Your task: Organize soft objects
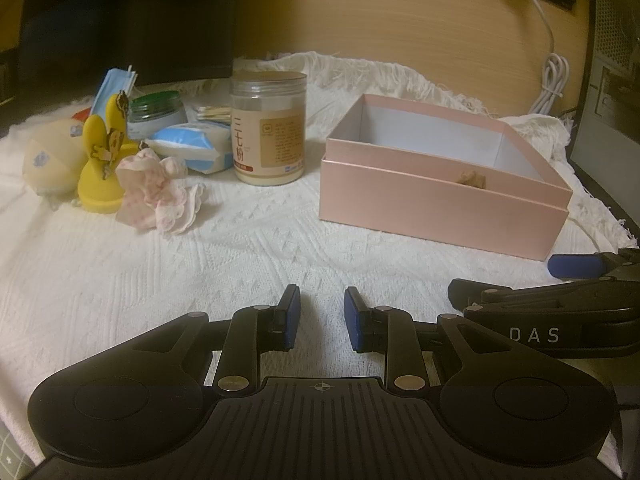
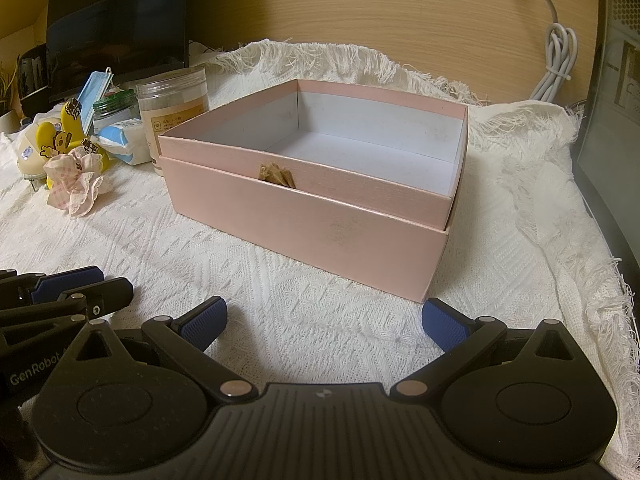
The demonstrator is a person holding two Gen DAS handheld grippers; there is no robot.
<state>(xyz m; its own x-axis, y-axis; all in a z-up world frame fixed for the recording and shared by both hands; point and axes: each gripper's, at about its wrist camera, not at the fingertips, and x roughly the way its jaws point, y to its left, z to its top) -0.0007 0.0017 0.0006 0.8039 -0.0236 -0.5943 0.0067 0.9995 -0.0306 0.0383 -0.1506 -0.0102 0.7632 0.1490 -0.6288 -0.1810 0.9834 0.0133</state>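
An open pink box (image 1: 440, 196) with a white, empty inside stands on the white cloth; it fills the middle of the right wrist view (image 2: 320, 220). A pink checked cloth bow (image 1: 156, 192) lies left of it, beside a cream plush pouch (image 1: 52, 160); the bow also shows in the right wrist view (image 2: 74, 184). My left gripper (image 1: 322, 316) is partly open and empty, low over the cloth in front of the box. My right gripper (image 2: 324, 320) is wide open and empty, just short of the box's near right corner.
A yellow rabbit-shaped stand (image 1: 100, 160), a labelled plastic jar (image 1: 268, 128), a tissue pack (image 1: 192, 148), a green-lidded jar (image 1: 156, 112) and a face mask (image 1: 114, 88) crowd the left. A dark monitor (image 2: 116, 20) stands behind. A white cable (image 2: 556, 56) hangs at the right.
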